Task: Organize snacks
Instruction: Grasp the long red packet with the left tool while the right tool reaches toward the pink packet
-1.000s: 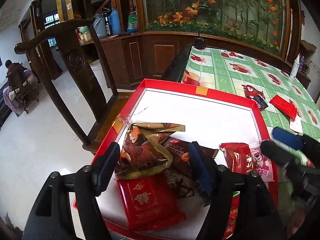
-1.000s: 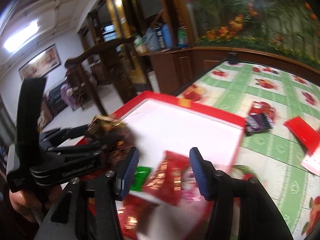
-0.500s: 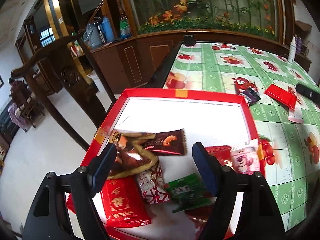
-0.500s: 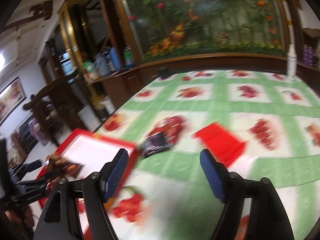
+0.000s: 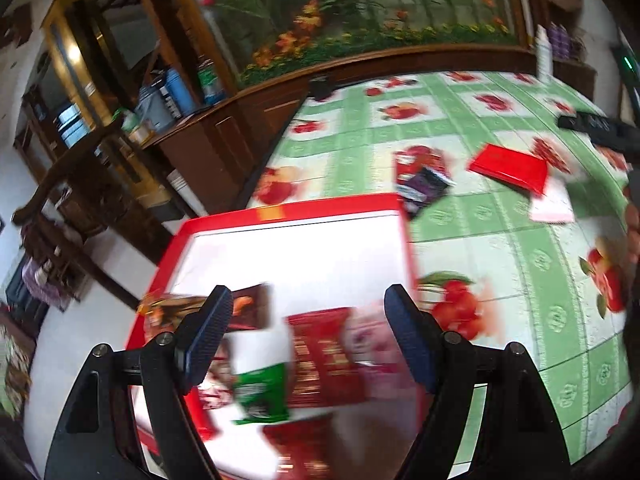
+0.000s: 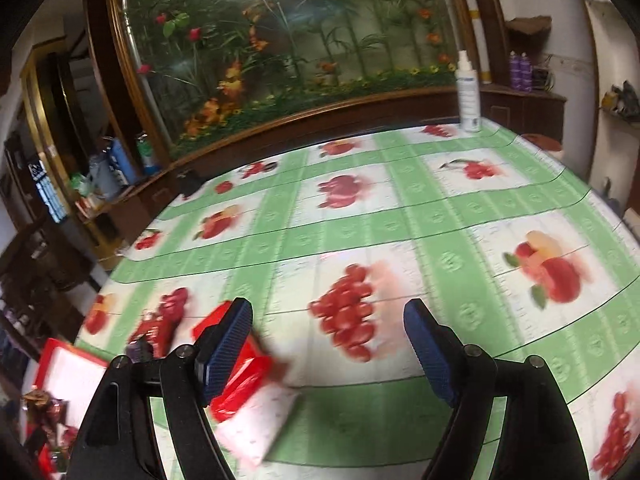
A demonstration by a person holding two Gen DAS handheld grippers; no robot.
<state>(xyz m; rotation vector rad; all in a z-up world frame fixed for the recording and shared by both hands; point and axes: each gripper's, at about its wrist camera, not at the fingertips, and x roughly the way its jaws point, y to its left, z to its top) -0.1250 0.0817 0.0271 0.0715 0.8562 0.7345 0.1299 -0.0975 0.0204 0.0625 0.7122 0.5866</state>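
With both the left gripper (image 5: 306,334) and right gripper (image 6: 328,344) spread empty, collection is judged underway; the red packet (image 6: 236,376) should be straddled next for the red tray (image 5: 288,213).

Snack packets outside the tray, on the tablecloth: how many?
3: dark packet touching the tray's far corner, red packet farther right, pink-white one beside it. Others may be hidden.

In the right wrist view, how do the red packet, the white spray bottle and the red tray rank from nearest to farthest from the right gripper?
1. Red packet, beside the left jaw.
2. Red tray, far left, at the table edge.
3. White spray bottle, at the far table edge, right of centre.
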